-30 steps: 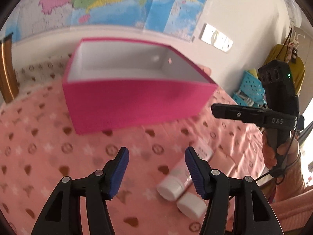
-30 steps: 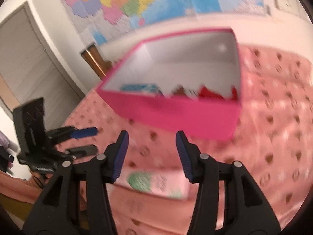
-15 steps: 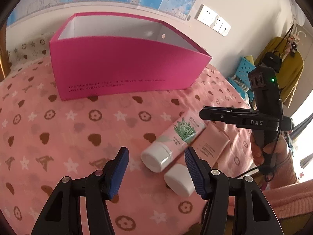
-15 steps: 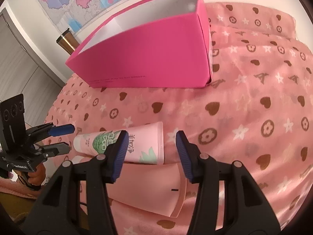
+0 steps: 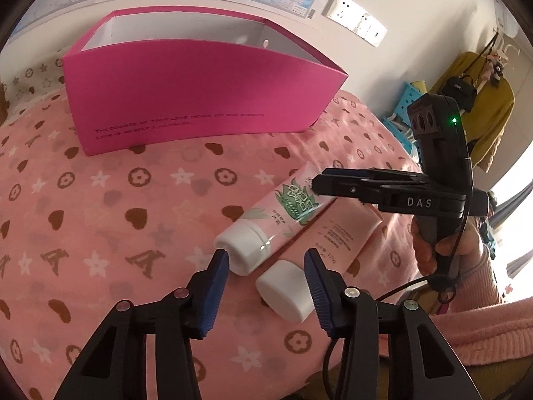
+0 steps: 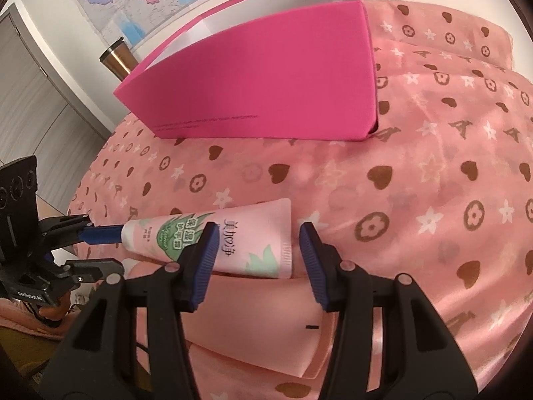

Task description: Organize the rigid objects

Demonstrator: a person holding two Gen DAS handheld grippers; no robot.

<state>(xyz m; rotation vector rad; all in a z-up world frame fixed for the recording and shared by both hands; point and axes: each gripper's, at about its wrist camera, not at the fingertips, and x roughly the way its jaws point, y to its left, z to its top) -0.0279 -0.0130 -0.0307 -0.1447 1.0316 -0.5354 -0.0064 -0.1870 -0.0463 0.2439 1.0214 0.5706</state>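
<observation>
Two tubes lie side by side on the pink patterned cover [image 5: 100, 233], in front of an open magenta box [image 5: 200, 100] [image 6: 266, 83]. One tube is pink with a green leaf print [image 5: 289, 203] [image 6: 233, 243]. The other is plain pink [image 5: 339, 233] [image 6: 260, 306]. My left gripper [image 5: 266, 268] [image 6: 106, 250] is low over their white caps. Its jaws are closing, with the plain tube's cap [image 5: 286, 291] between them and no pad pressing on it. My right gripper [image 6: 258, 243] [image 5: 324, 181] hangs open over the leaf tube's crimped tail.
A map and wall sockets [image 5: 356, 20] are behind the box. A copper tumbler [image 6: 116, 58] stands at the box's left end. A blue basket [image 5: 403, 113] and a hanging yellow garment [image 5: 489, 110] are at the right. A hand [image 5: 433, 250] holds the right gripper.
Both grippers came down from facing the box to just above the two tubes. The left jaws have narrowed around the caps; the right jaws keep the same gap.
</observation>
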